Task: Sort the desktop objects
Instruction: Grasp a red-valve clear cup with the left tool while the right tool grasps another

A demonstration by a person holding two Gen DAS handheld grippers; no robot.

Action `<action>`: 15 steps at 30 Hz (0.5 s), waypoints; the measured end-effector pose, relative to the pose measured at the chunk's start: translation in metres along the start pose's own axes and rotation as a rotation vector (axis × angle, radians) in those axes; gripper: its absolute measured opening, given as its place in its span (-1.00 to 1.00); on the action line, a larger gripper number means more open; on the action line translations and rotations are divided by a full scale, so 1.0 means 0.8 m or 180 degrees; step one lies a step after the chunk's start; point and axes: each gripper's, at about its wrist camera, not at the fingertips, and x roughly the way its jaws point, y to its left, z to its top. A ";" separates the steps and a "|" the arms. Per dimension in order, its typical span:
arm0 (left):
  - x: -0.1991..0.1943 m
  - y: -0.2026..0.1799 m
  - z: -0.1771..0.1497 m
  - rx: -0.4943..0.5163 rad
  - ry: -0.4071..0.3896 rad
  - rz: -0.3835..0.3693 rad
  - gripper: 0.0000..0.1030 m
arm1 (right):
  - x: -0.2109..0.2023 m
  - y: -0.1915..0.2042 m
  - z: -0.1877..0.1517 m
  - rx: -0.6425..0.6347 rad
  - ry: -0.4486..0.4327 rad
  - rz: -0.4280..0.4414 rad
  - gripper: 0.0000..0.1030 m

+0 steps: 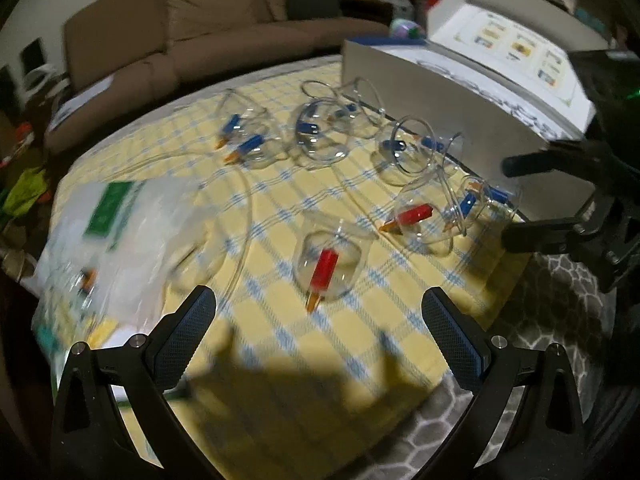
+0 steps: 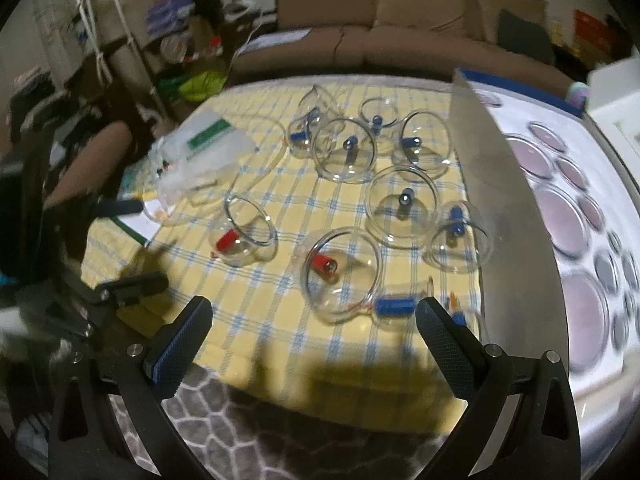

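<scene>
Nearest, both tools stood spread wide with nothing between the pads: left tool (image 1: 318, 308), right tool (image 2: 314, 318), each tilted down over the near edge of the desk (image 1: 280, 360). Under that edge, a grey honeycomb-patterned rug (image 2: 248, 420). Over the desk, a yellow cloth with blue checks (image 2: 280, 320), crossed near the front by the tools' shadows.

Just past the left tool, a clear cup with a red valve stem (image 1: 326, 266), lying on its side, free of any touch. To its right, a second red-stemmed cup (image 1: 416, 220), pressed against blue-stemmed ones. Ahead of the right tool, a loose blue stem (image 2: 394, 306) beside the rim of a large clear cup. Farther in, a cluster of blue-stemmed cups (image 2: 346, 150), some overlapping, crowding any path among them. A thin clear tube (image 1: 244, 216) curved across the cloth to the left.

On the left side, a clear plastic bag with a green label (image 1: 110, 208); lettering too blurred to read. On the right, an open case (image 2: 560, 208) with round recesses, its grey wall fencing off that side. Behind it, a white lid with small printed pictures (image 1: 516, 46), text illegible. Beyond the desk, a brown sofa (image 1: 200, 20).
</scene>
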 end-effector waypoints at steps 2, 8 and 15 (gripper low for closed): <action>0.014 0.003 0.009 0.0109 0.0072 -0.0072 1.00 | 0.016 -0.005 0.005 -0.0114 0.0129 0.0015 1.00; 0.063 -0.001 0.034 0.0449 0.0280 -0.0191 1.00 | 0.054 -0.024 0.018 -0.0296 0.0387 0.0016 1.00; 0.106 -0.007 0.048 0.0710 0.0447 -0.0257 1.00 | 0.073 -0.028 0.027 -0.0370 0.0517 0.0197 0.93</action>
